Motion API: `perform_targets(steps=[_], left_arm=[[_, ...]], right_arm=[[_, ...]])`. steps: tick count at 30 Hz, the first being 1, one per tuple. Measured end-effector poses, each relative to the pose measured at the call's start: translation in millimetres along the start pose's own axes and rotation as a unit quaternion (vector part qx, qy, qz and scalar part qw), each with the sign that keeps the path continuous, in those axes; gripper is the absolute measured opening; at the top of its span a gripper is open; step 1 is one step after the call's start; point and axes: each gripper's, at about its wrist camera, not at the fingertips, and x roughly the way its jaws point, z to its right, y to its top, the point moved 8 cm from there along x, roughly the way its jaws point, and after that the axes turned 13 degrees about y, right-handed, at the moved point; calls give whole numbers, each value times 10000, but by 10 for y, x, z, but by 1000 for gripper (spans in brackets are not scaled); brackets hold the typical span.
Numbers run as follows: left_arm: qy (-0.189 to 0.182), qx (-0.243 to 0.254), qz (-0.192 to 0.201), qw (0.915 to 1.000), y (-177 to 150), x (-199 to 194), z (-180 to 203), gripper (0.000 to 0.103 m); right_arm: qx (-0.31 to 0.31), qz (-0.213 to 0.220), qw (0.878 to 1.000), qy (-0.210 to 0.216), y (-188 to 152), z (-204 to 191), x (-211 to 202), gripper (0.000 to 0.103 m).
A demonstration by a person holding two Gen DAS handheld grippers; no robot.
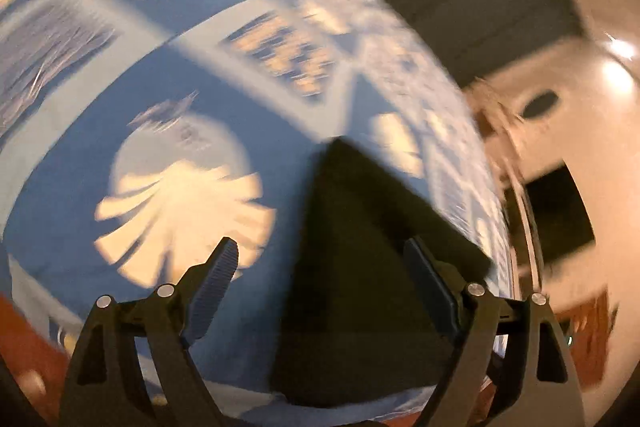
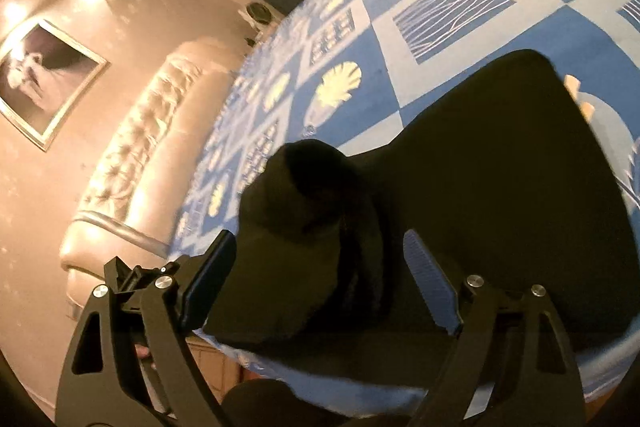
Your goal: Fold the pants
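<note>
Both spread: left hand-held gripper (image 1: pixel 320 259), right hand-held gripper (image 2: pixel 320 251); black pants (image 2: pixel 460 187) lie between fingers.

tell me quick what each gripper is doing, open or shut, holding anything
Left gripper: open, holding nothing, above the black pants.
Right gripper: open, jaws either side of a bunched part of the pants, not clamped.

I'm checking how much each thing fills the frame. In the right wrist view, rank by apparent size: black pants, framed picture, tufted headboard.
1. Black pants, nearest the camera, so enlarged.
2. Tufted headboard.
3. Framed picture, farther off, so its true size is unsure.
</note>
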Motion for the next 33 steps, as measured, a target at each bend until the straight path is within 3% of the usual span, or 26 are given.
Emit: perform_targets(steps=[3,6,8,10,13,20,30,33], left_arm=[[-91,-589,-468,9971,-45,198,-145,84],[50,-592,-891,9943,-144,379,-161,84],[100,-519,-945,9941,-156,419,-142,84],[73,-520,-985,9937,-161,425,-136,86],[-23,-485,-1054,9932,-141,458,-155,91],[-444,-989,-1043,9886,-127,456,-246,97],[-92,-295,-1004,9945,-173,465,-140,97],[-120,-361,-968,9946,-166,455,-137,97]], right_arm=[[129,-346,9993,24,-47,53,216,86],[188,-672,9974,176,-137,33,372,83],[228,-912,9954,208,-206,38,467,63],[345,-1066,9935,218,-254,76,527,32],[443,-1094,9929,166,-275,145,526,16],[350,-889,9941,512,-184,-21,338,11],[98,-597,9970,493,119,-133,-134,10],[128,-481,9981,353,206,-29,-327,10]])
